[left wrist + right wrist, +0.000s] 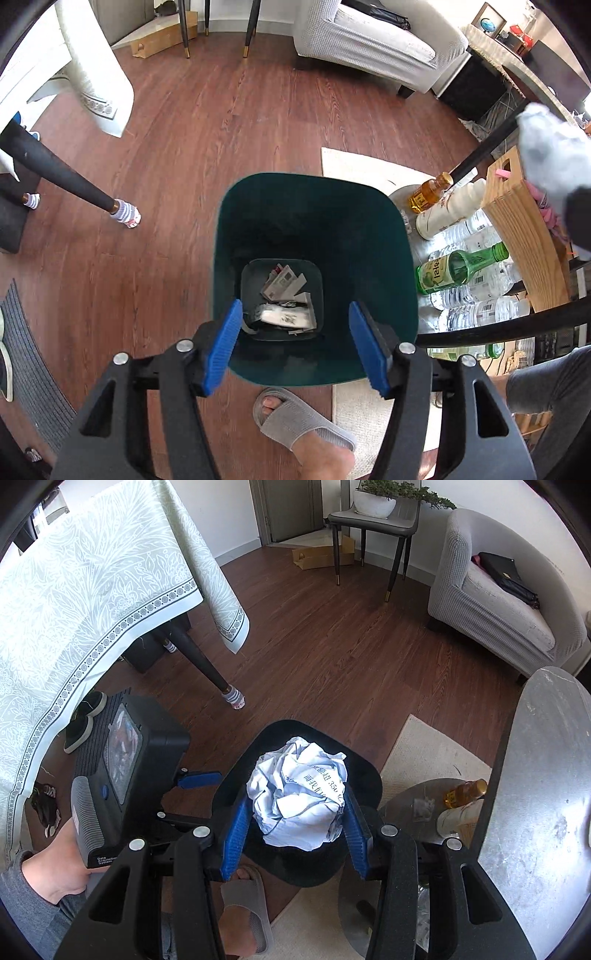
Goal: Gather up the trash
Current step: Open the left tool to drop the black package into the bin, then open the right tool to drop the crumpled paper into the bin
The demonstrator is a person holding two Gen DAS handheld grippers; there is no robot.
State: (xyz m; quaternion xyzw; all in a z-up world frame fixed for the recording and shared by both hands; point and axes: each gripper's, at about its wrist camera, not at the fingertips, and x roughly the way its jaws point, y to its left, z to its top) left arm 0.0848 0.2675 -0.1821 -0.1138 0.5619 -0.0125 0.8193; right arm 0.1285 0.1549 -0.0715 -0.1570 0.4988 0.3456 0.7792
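Hovering above the bin (364,775) rim, right gripper (293,829) fingers (232,834) clamping crumpled paper (299,797)

Open left tool (295,345) above green bin (314,229) holding paper scraps (286,301).

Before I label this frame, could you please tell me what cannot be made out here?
- Right wrist view: the crumpled paper held by the right gripper hides most of the bin, so its inside is not visible.
- Left wrist view: scraps in the bin are too small to identify; the left gripper has open, empty jaws.
- Left wrist view: the pale blurred object is cut off at the right edge.
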